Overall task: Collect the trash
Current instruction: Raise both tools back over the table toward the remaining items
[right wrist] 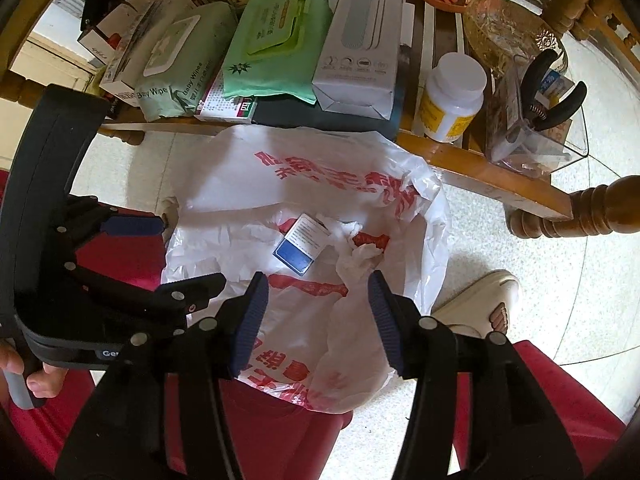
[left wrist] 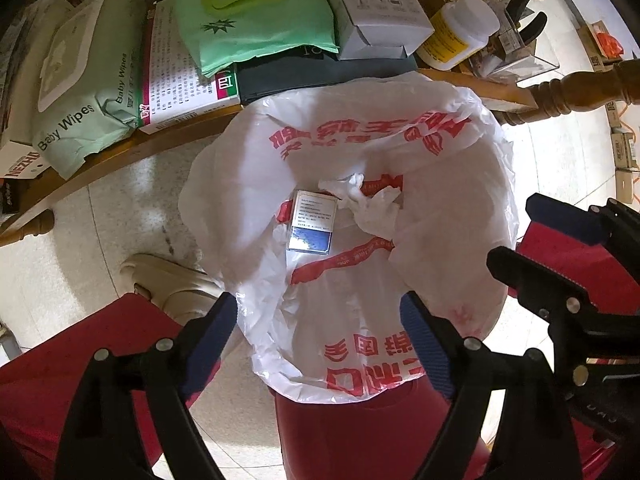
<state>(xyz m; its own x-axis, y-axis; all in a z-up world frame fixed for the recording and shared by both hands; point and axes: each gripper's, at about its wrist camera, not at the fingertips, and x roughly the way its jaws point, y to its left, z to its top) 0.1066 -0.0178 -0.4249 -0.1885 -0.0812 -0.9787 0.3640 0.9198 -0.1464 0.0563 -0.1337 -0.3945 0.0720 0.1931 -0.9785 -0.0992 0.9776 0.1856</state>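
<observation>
While we look down, white plastic bag (left wrist: 420, 152) holds small box (left wrist: 311, 222) and crumpled tissue (left wrist: 372, 204), left gripper (left wrist: 320, 344) and right gripper (right wrist: 316, 322) above, fingers released, empty.

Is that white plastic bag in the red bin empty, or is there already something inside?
Not empty. The bag gapes open over the bin, and a small blue-and-white box and a crumpled tissue lie inside.
</observation>
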